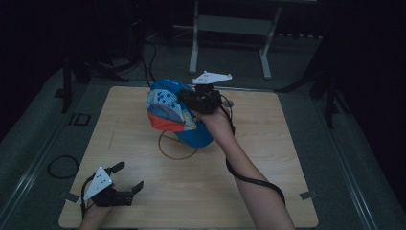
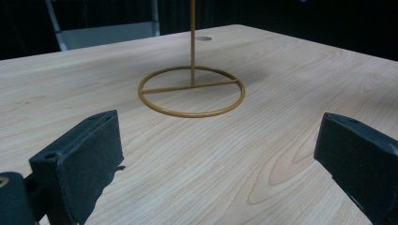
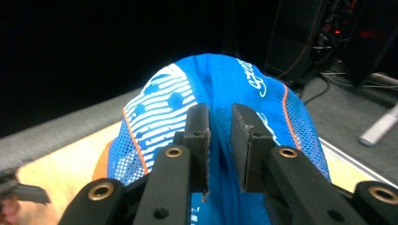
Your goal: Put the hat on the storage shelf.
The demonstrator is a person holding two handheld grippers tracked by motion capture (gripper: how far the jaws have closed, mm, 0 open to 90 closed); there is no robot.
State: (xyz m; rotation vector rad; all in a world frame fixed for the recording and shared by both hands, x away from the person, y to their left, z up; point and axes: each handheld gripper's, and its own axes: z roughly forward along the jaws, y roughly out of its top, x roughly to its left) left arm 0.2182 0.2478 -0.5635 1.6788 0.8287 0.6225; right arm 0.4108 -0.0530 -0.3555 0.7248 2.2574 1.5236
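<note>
One blue cap [image 3: 220,93] between right claw [image 3: 220,140] pads.

The cap [image 1: 178,112] is blue, with a white-patterned mesh side panel and an orange-red brim edge — it sits draped on top of the stand [image 1: 177,145], above the middle of the table. A fold of its blue crown cloth bunches upward. The stand — thin, ochre metal — has a ring base and an upright rod.

cap [image 1: 177,112] above wire stand [image 1: 177,146] at table [image 1: 268,158] centre; right claw [image 1: 191,98] on cap; left claw [image 1: 128,178] near front-left corner.
</note>
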